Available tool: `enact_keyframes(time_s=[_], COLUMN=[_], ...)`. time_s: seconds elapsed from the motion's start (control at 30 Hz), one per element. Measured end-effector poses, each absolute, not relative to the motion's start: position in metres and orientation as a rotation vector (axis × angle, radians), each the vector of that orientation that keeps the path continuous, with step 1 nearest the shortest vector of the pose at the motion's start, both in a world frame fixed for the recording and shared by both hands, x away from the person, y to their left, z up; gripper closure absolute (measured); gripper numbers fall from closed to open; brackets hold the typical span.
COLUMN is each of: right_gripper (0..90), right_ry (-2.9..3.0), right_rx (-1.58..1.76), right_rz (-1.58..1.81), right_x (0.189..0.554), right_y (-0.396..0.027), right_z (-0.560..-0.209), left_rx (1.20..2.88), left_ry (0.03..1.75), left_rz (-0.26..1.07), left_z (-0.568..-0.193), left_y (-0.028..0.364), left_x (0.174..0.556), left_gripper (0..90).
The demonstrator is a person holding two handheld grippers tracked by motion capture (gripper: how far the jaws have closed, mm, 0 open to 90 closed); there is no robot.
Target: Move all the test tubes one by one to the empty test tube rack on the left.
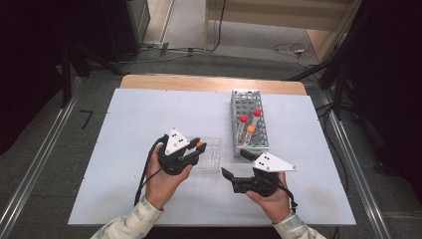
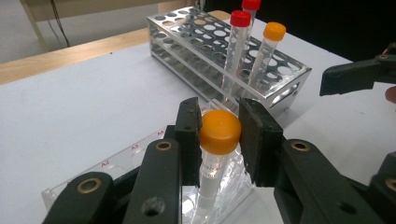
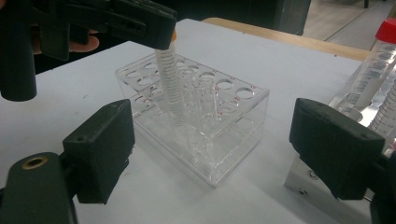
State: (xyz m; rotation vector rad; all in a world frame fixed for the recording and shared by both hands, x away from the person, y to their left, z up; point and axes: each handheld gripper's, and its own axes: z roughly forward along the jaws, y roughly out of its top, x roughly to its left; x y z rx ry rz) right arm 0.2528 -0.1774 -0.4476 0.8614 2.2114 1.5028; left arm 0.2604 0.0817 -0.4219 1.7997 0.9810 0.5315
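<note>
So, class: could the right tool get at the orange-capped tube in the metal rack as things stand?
Probably yes: the right tool is open and empty beside the metal rack, and the orange-capped tube stands near that end, with nothing between.

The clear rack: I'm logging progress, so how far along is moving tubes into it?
Nothing sits finished in the clear rack yet. In hand: the left gripper is shut on an orange-capped tube, its lower end already in a hole of that rack. Left: three tubes stand in the metal rack, two red-capped and one orange-capped. The right gripper is open.
</note>
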Motion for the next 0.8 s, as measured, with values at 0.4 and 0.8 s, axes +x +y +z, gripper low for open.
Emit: enact_keyframes(time_s=[0.4,0.8], right_gripper=[12.9,12.9], right_ry=[2.205,2.151], right_rx=[0.865,0.909], right_rz=[1.488,1.430], right_x=[0.253,0.264], right_y=[-0.178,-0.187], right_z=[-0.448,-0.450], left_rx=[1.779,1.666], left_ry=[0.985,1.072], left_rz=[0.505,0.498], left_z=[-0.421,-0.419], left_y=[0.082,0.094], left_x=[0.260,0.267], left_gripper=[60.1,28.0])
